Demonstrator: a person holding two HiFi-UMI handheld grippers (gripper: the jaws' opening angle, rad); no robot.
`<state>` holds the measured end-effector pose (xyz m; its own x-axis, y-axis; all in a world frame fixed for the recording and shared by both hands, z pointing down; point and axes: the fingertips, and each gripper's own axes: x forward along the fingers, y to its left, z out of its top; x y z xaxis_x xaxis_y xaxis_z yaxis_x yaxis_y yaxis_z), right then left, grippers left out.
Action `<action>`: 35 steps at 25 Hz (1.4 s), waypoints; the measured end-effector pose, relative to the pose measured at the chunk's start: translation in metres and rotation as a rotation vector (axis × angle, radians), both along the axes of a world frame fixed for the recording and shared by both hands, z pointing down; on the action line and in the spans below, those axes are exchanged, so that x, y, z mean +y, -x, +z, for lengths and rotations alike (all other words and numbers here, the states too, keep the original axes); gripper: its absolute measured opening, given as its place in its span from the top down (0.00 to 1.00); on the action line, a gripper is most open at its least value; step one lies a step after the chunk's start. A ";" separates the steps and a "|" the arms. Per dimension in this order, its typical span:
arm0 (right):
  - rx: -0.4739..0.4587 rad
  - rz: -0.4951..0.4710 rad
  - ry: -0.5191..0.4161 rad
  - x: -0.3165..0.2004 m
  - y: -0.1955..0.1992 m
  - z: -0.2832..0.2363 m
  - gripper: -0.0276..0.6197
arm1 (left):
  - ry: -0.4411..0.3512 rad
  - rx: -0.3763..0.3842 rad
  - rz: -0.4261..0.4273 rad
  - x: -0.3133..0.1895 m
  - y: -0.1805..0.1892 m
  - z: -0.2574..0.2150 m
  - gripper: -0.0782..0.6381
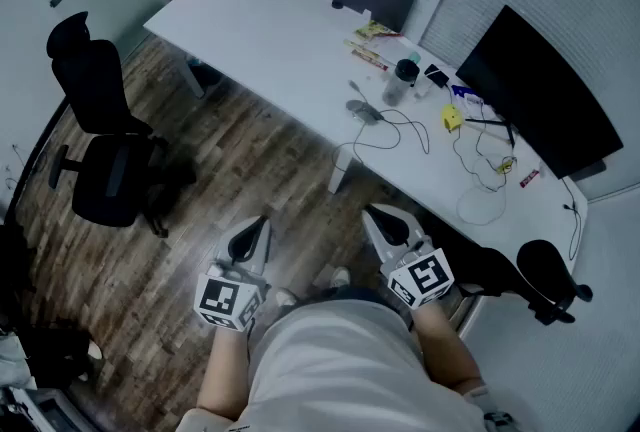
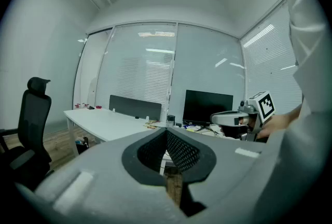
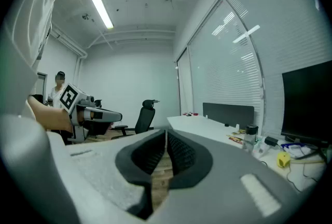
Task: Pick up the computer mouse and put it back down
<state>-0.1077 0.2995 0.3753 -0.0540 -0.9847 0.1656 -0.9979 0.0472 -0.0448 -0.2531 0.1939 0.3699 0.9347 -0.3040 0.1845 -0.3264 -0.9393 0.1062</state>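
You haven't begun the pickup. Your left gripper (image 1: pixel 262 222) and right gripper (image 1: pixel 375 215) are both closed and empty. The computer mouse (image 1: pixel 362 110) lies on the white desk (image 1: pixel 290 40), well apart from you. Judging by that, step closer and open one gripper's jaws.

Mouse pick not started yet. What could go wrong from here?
1. The left hand-held gripper and right hand-held gripper are both shut, over the floor short of the desk. Arriving shut would likely shove the mouse rather than grip it.
2. A cable loops next to the mouse, so lifting may drag or snag it.
3. The lidded cup stands close beside the mouse and could get knocked.
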 end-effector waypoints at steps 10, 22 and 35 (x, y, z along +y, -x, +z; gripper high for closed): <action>-0.009 0.001 -0.030 0.011 -0.061 -0.002 0.93 | -0.005 -0.012 0.002 0.012 -0.063 0.003 0.88; -0.062 0.031 -0.050 0.029 -0.131 0.015 0.94 | -0.019 -0.090 0.026 0.025 -0.131 0.020 0.88; -0.025 0.105 0.021 -0.058 -0.169 0.027 0.93 | 0.019 -0.071 0.138 -0.074 -0.187 0.038 0.88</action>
<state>0.0615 0.2410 0.4027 0.0453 -0.9815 0.1862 -0.9959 -0.0590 -0.0692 -0.0664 0.1196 0.4075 0.9519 -0.1690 0.2556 -0.2013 -0.9738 0.1057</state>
